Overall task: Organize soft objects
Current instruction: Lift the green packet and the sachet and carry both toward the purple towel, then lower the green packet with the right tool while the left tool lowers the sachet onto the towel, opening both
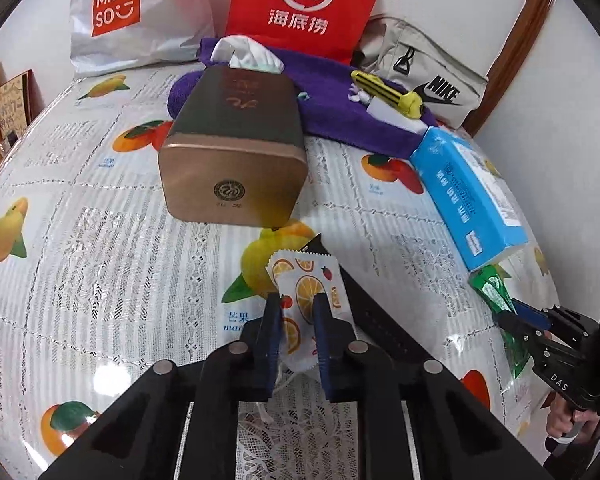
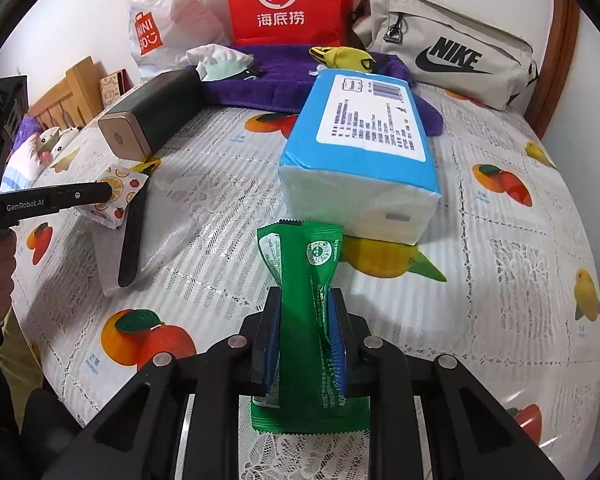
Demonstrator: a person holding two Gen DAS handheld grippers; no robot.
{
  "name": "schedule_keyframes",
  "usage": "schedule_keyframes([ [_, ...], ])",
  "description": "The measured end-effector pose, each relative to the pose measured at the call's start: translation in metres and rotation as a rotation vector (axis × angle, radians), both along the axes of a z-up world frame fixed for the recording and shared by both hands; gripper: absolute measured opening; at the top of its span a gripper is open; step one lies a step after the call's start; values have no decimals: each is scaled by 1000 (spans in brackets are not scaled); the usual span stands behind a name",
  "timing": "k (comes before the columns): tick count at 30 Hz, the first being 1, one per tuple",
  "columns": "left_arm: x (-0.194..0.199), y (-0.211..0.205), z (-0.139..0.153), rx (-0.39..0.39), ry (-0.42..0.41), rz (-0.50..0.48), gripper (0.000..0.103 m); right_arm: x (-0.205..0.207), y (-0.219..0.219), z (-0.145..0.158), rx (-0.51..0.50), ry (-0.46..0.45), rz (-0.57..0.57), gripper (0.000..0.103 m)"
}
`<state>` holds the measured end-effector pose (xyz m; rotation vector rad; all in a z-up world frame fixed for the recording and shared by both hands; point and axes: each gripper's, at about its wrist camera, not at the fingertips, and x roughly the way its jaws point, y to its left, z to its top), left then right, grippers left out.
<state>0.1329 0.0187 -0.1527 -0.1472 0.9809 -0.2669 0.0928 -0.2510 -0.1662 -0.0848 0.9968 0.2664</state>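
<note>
Between the left gripper pads sits a fruit-print wipe sachet, pinched shut, long axis pointing ahead toward the tissue box. Rightward, the right gripper clamps a green sachet, the blue tissue pack lying just beyond.

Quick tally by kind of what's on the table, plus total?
Sachets: 2, fruit-print sachet in the left gripper, green sachet in the right gripper
Tissue containers: 2, tissue box, blue tissue pack
Bags: 3, Miniso bag, red bag, Nike bag
Towels: 1, purple towel
Total: 8
</note>
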Motion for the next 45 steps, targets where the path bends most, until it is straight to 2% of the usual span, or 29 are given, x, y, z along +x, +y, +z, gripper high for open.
schedule_keyframes([
  [6, -5, 13, 23, -79, -48, 1, 7, -3, 1, 11, -14, -14, 5, 22],
  [13, -8, 24, 39, -80, -91, 25, 7, -5, 3, 27, 7, -33, 28, 22],
  [23, -2, 31, 59, -90, -126, 47, 7, -1, 9, 67, 50, -117, 70, 22],
  [32, 18, 26, 80, -79, -152, 45, 7, 40, 7, 98, 61, -181, 50, 22],
  [45, 76, 23, 102, -71, -170, 74, 7, 117, 6, 117, 90, -217, 15, 22],
])
